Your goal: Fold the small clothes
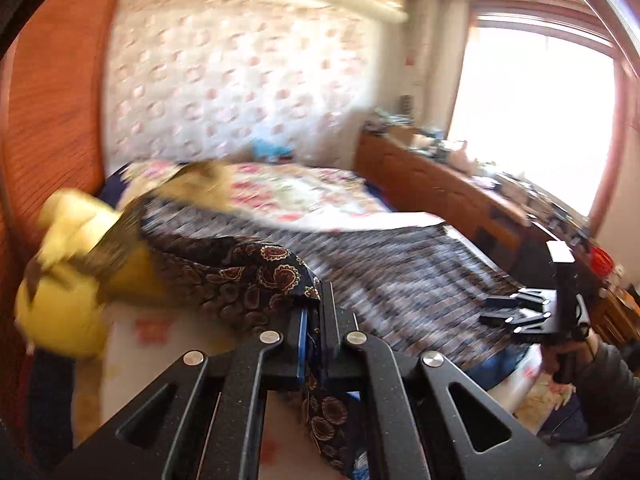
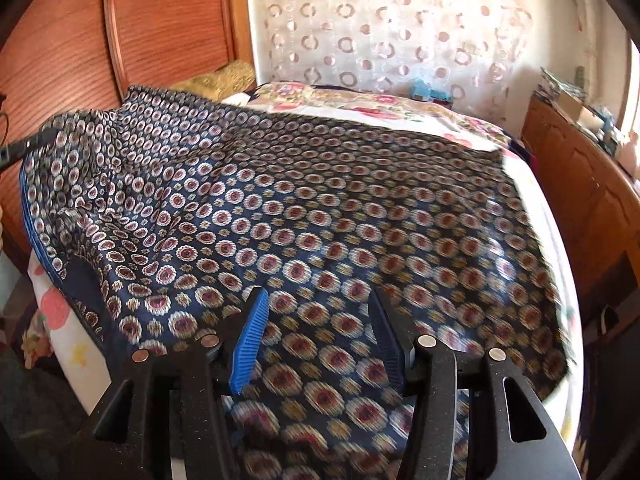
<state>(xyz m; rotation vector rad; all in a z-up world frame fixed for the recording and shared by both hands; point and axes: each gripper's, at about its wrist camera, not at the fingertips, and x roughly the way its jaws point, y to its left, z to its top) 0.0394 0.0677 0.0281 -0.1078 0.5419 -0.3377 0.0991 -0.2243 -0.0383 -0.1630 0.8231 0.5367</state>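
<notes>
Bed (image 2: 532, 184): floral sheet, wooden headboard (image 2: 160, 20) behind, low wooden cabinet (image 1: 432, 184) cluttered on top alongside.
Scarf (image 2: 320, 216): dark blue patterned cloth, spread over most of the bed, one corner lifted off it.
Yellow plush toy (image 1: 60, 296): beside the raised corner, near the headboard, blurred.
Left gripper (image 1: 314, 320): tilted downward, jaws clenched on the scarf's paisley-edged corner.
Right gripper (image 2: 316, 336): angled down over the near edge, jaws apart, scarf beneath them, nothing pinched; a sleeved hand (image 1: 568, 356) holds it.
</notes>
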